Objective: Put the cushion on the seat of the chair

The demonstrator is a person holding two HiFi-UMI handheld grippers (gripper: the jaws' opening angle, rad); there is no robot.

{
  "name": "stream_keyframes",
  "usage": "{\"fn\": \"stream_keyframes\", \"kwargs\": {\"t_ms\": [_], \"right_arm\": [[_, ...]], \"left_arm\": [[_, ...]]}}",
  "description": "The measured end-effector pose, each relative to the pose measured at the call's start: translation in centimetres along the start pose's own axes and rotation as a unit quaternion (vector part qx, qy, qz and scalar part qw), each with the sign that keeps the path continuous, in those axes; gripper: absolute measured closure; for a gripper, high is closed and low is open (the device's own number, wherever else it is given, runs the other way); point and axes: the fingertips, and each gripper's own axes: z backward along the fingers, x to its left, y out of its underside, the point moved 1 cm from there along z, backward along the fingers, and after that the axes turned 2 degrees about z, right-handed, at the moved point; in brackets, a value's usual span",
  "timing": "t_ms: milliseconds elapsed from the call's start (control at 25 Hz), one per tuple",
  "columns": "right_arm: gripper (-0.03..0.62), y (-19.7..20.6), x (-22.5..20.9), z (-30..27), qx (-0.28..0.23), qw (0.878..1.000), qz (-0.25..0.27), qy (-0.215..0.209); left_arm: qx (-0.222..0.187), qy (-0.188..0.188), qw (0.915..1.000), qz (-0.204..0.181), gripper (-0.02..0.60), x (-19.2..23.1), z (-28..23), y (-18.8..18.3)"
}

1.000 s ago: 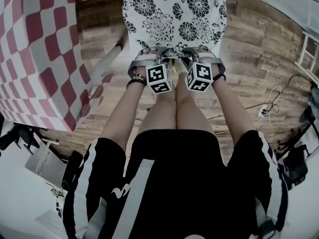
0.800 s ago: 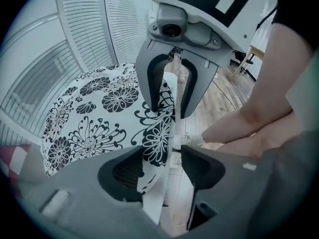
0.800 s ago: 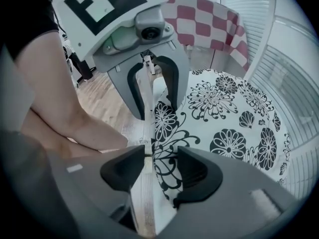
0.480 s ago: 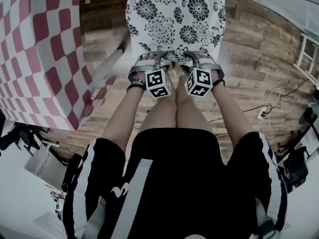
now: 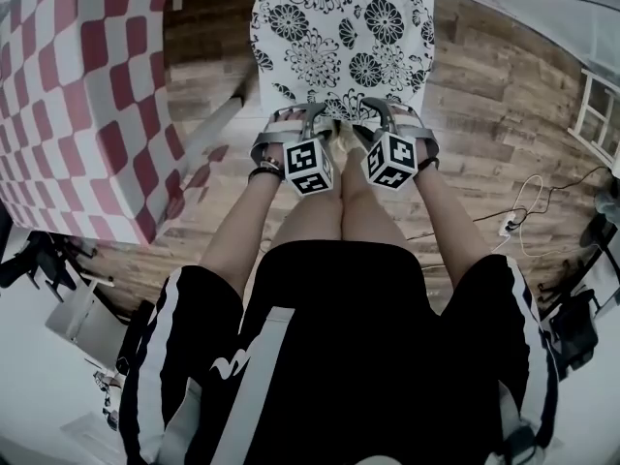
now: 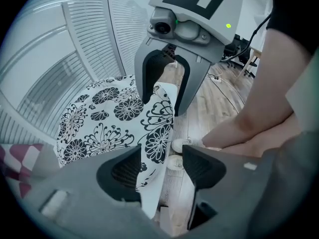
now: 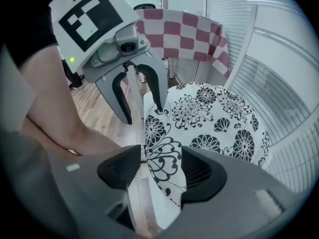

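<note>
Describer: Since a second ago both claws have widened. The jaws of the left gripper (image 6: 162, 166) and the right gripper (image 7: 159, 166) have just been opening and now stand wide apart, with the cushion's near edge loose between them.

Listener: What is hidden or hard to make out?

Describer: The chair seat is hidden, because the cushion (image 5: 339, 37) covers it. Only the cushion's flat spread shows, raised above the wooden floor (image 5: 494, 114). The head view cuts off its far edge at the top of the picture. Whether the drooping fabric brushes a pad, I cannot tell.

Listener: Where is the cushion?

Describer: It is white with black flowers and lies flat ahead of the person's legs (image 5: 341, 197). A red-and-white checked cloth (image 5: 87, 95) is just beside it, on the left. Its near edge hangs down toward the floor.

Listener: And the claws, exactly?

Describer: In the left gripper view the hanging edge runs between the jaws. It is close to the jaw on the picture's left, with a clear gap to the other jaw. White shoes (image 6: 182, 144) show on the floor beyond. The right gripper view mirrors this — the edge sits close to the jaw on the picture's right. Neither claw squeezes the fabric. Each view also shows the other gripper opposite, marker cube uppermost, jaws apart astride the same edge.
</note>
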Motion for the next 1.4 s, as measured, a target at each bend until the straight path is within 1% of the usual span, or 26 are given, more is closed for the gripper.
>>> {"fn": "stream_keyframes", "kwargs": {"t_ms": [160,320,520,680,800,1000,1200,1280,1400], "right_arm": [[0.348,-0.8,-0.5,1.1,-0.010,1.000,-0.006,0.010],[0.349,-1.8,-1.7,2.1,-0.019,0.999,-0.024,0.023],[0.349,-2.8,-3.4,3.7,-0.030,0.997,-0.062,0.044],[0.349,-3.5,-5.1,5.0,-0.041,0.992,-0.102,0.063],[0.352,-4.5,-6.8,6.0,-0.050,0.989,-0.113,0.086],[0.364,-6.2,-8.8,8.1,-0.067,0.983,-0.123,0.116],[0.383,-7.7,-10.9,10.7,-0.099,0.973,-0.154,0.144],[0.388,-8.3,-11.5,11.9,-0.113,0.968,-0.164,0.153],[0.398,-9.2,-12.5,13.7,-0.132,0.960,-0.176,0.170]], "left_arm": [[-0.007,-0.013,0.9998,0.016,0.316,0.7,1.1,-0.6],[-0.011,-0.026,0.9992,0.029,0.316,2.0,2.0,-1.1],[-0.018,-0.052,0.9964,0.065,0.318,3.9,3.5,-1.8],[-0.013,-0.073,0.9949,0.069,0.318,5.2,4.5,-2.1],[-0.015,-0.096,0.9921,0.080,0.318,6.6,5.7,-2.6],[-0.031,-0.136,0.9836,0.114,0.319,9.0,8.0,-3.7],[-0.056,-0.168,0.9724,0.152,0.319,11.3,10.4,-4.5],[-0.073,-0.177,0.9662,0.172,0.319,12.0,11.6,-5.2],[-0.107,-0.198,0.9535,0.201,0.320,13.1,14.0,-6.6]]}}
